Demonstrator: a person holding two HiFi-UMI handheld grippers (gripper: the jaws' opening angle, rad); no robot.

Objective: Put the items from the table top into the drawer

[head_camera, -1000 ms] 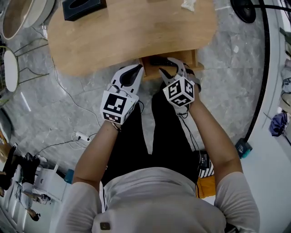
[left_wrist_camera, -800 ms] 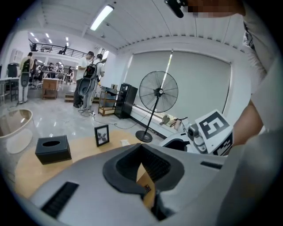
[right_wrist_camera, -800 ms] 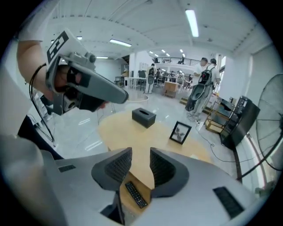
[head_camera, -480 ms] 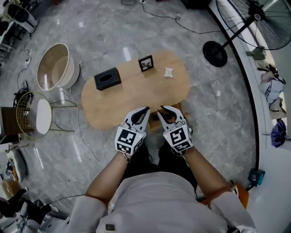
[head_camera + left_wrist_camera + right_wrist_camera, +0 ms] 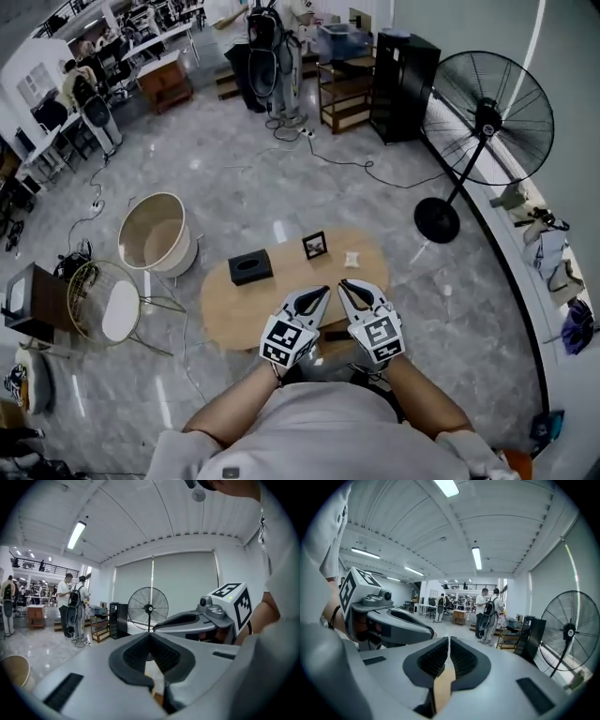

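Grippers, two, side by side above the tabletop's (image 5: 281,305) near edge: left gripper (image 5: 324,291) closed, empty; right gripper (image 5: 344,283) with jaws just closed together, nothing between them. On the tabletop, apart:
- One black tissue box (image 5: 250,267), long axis along the tabletop's length.
- One small picture frame (image 5: 316,246), upright, facing the person.
- One crumpled white scrap (image 5: 352,260).

Beyond: one standing fan (image 5: 487,117).

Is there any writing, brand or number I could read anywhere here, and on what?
No readable words or numbers anywhere.
Cubes on the left hand-held gripper and right hand-held gripper: black-and-white square patterns, not letters.
Small frame on the table: too small to read.
Black box: no print can be made out.
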